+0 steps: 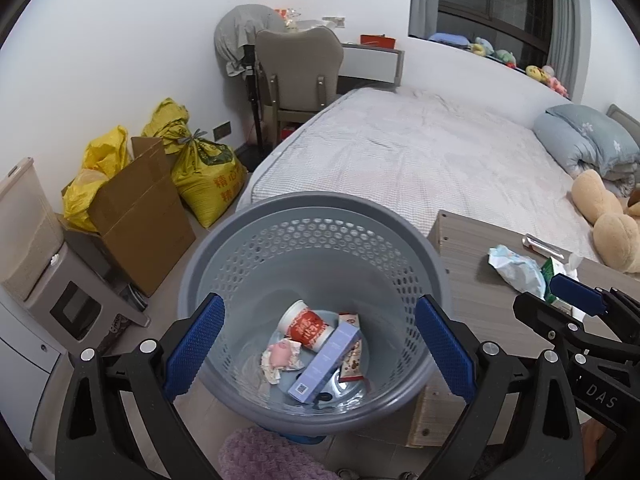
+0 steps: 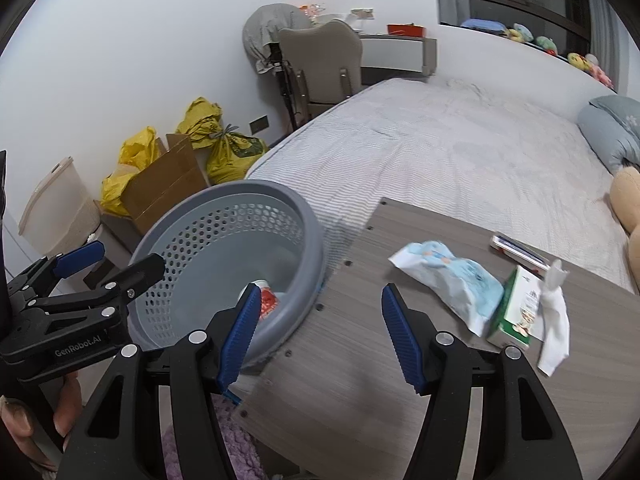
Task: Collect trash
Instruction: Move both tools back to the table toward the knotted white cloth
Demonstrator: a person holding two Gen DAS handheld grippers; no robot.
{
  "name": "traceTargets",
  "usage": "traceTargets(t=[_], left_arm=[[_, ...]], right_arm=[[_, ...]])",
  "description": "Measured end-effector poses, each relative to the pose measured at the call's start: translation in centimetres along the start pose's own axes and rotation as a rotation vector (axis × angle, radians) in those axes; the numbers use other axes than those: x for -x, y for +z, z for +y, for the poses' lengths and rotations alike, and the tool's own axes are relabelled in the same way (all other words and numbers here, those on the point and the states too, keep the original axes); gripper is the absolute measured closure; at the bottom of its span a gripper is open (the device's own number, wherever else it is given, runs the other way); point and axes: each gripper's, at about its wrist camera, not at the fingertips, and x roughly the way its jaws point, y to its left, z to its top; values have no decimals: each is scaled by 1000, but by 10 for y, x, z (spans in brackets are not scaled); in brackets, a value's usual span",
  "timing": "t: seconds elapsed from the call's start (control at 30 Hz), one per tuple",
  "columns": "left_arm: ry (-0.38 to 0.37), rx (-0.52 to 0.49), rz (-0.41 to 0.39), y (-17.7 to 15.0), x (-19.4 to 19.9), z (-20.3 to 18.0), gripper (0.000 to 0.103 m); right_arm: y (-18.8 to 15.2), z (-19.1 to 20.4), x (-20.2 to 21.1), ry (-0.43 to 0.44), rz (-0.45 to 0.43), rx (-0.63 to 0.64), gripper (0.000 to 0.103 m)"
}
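Observation:
A grey perforated basket (image 1: 320,204) stands beside the wooden table (image 1: 480,312). In it lie a red-and-white cup (image 1: 306,326), a lilac box (image 1: 326,360) and small wrappers. My left gripper (image 1: 320,300) hovers open over the basket, its pads wide apart and touching nothing; the right wrist view shows it (image 2: 130,256) in front of the basket (image 2: 256,188). My right gripper (image 2: 320,290) is open over the table's near left edge with nothing between its fingers. On the table (image 2: 360,360) lie a crumpled blue-white wrapper (image 2: 452,280), a green-white carton (image 2: 516,312) and a white tissue (image 2: 554,320).
A flat pack (image 2: 518,252) lies at the table's far edge. Behind is a bed (image 1: 420,152) with a plush bear (image 1: 608,220). A cardboard box (image 1: 140,220), yellow sacks (image 1: 208,176) and a chair (image 1: 300,68) line the wall. Something purple and fluffy (image 1: 260,456) lies below the basket.

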Motion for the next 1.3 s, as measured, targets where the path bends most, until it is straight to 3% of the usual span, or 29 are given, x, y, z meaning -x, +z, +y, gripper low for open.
traceTargets(t=[0.77,1.03,1.3], left_arm=[[-150,-140,53,-6,-14,-119,8],[-177,-178,74,-3,-23,-157,8],[-184,-197,83,3,-31,-183,8]], right_arm=[[-60,-158,41,-215,12,-248,43],[-60,-198,31,-232,27,-258,43],[-45,-214,4,-226,65,-203,43]])
